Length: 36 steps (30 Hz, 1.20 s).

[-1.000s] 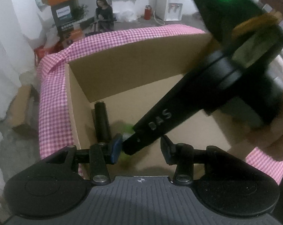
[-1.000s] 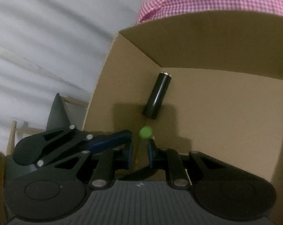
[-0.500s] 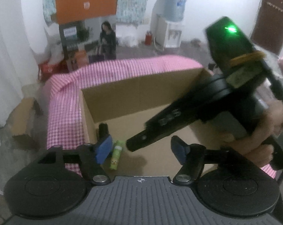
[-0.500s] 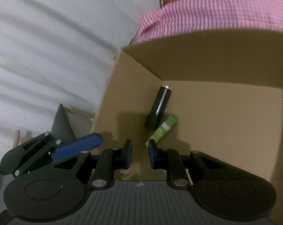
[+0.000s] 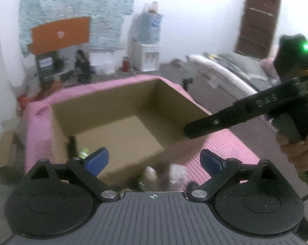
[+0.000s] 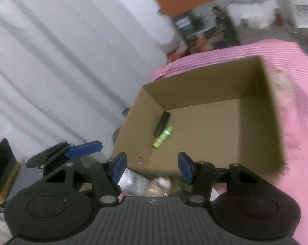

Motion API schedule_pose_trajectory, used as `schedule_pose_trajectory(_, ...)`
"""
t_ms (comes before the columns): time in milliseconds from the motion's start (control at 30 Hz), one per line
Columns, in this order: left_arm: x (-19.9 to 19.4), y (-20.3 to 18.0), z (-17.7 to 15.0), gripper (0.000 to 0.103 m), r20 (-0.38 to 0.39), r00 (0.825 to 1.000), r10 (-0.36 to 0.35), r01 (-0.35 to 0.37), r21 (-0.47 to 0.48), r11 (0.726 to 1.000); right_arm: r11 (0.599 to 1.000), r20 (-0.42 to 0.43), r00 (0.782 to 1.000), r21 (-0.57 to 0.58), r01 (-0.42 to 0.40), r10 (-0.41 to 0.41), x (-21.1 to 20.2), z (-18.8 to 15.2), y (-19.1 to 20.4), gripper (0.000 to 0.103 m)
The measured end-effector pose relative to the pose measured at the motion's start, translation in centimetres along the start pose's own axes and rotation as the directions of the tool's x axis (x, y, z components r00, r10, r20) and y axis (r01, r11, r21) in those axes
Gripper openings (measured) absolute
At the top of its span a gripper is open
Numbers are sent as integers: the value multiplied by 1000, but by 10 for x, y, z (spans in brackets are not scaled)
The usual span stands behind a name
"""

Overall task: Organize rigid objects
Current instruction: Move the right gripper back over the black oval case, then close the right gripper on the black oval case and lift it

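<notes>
The left gripper (image 5: pixel 154 160) has just spread its jaws wide, released, nothing between them. In the cardboard box (image 6: pixel 255 126) on the pink-checked tabletop (image 6: pixel 300 122), a black tube (image 6: pixel 162 123) and green tube (image 6: pixel 163 136) lie touching near its left wall. The right gripper (image 6: pixel 151 166) has just been opening, empty.

Brown box (image 6: pixel 204 134) on a pink cloth (image 6: pixel 296 134), probably checked under the blur. Inside lie a black tube (image 6: pixel 162 123) and a green tube (image 6: pixel 163 137). Blue pads (image 6: pixel 118 166) tip black fingers.
</notes>
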<state>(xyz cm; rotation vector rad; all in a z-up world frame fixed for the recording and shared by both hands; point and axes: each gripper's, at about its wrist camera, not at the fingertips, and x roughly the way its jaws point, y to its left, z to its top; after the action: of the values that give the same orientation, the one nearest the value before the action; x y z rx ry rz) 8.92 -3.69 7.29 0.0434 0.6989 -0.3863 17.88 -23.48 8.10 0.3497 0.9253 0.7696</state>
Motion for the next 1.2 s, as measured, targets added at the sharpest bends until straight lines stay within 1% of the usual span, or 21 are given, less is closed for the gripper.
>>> schedule_pose_trajectory(100, 14, -17, -16, 97, -28, 999, -47, 47, 16, 999, 998, 55, 997, 40, 48, -51, -27, -35, -15, 57)
schedule_pose_trajectory(167, 27, -27, -26, 97, -59, 995, -76, 78, 20, 997, 995, 71, 994, 76, 72, -77, -35, -57, -27, 57)
schedule_pose_trajectory(233, 41, -37, -35, 96, -88, 991, -98, 101, 32, 994, 989, 73, 993, 123, 83, -93, -38, -78, -40, 51)
schedule_pose_trajectory(267, 49, -42, -39, 94, -105, 989, -102, 107, 42, 993, 985, 71, 992, 146, 89, -100, -36, -88, -46, 48)
schedule_pose_trajectory(333, 60, -53, -46, 88, -134, 985, -109, 119, 70, 990, 976, 66, 990, 187, 112, -126, -32, -101, -58, 46)
schedule_pose_trajectory(400, 73, -64, -51, 77, -165, 982, -88, 107, 107, 989, 966, 57, 988, 221, 130, -146, -27, -112, -70, 42)
schedule_pose_trajectory(500, 93, -71, -54, 66, -202, 978, -57, 86, 138, 987, 958, 41, 990, 261, 120, -136, -17, -120, -83, 36)
schedule_pose_trajectory(600, 104, -78, -57, 57, -230, 973, -29, 65, 151, 986, 956, 21, 992, 270, 114, -125, -7, -124, -88, 33)
schedule_pose_trajectory(633, 108, -79, -57, 56, -238, 971, -19, 58, 155, 986, 956, 16, 992, 270, 115, -123, -3, -124, -89, 32)
schedule_pose_trajectory(800, 126, -82, -58, 44, -285, 958, 0, 42, 139, 989, 957, -4, 993, 265, 113, -117, 11, -123, -98, 29)
schedule_pose_trajectory(867, 130, -83, -61, 44, -293, 956, 4, 37, 133, 990, 957, -9, 993, 266, 114, -116, 19, -122, -100, 29)
schedule_pose_trajectory(933, 131, -83, -62, 44, -291, 957, -11, 49, 124, 991, 957, -12, 993, 267, 114, -115, 24, -123, -103, 29)
schedule_pose_trajectory(1033, 130, -84, -61, 44, -292, 956, -37, 70, 106, 992, 957, -15, 993, 267, 118, -118, 19, -121, -109, 29)
schedule_pose_trajectory(1167, 131, -83, -61, 44, -299, 954, -38, 70, 96, 993, 954, -17, 991, 266, 136, -136, 16, -123, -112, 29)
schedule_pose_trajectory(1200, 131, -84, -61, 44, -297, 954, -30, 64, 106, 992, 955, -17, 990, 263, 141, -141, 15, -123, -113, 29)
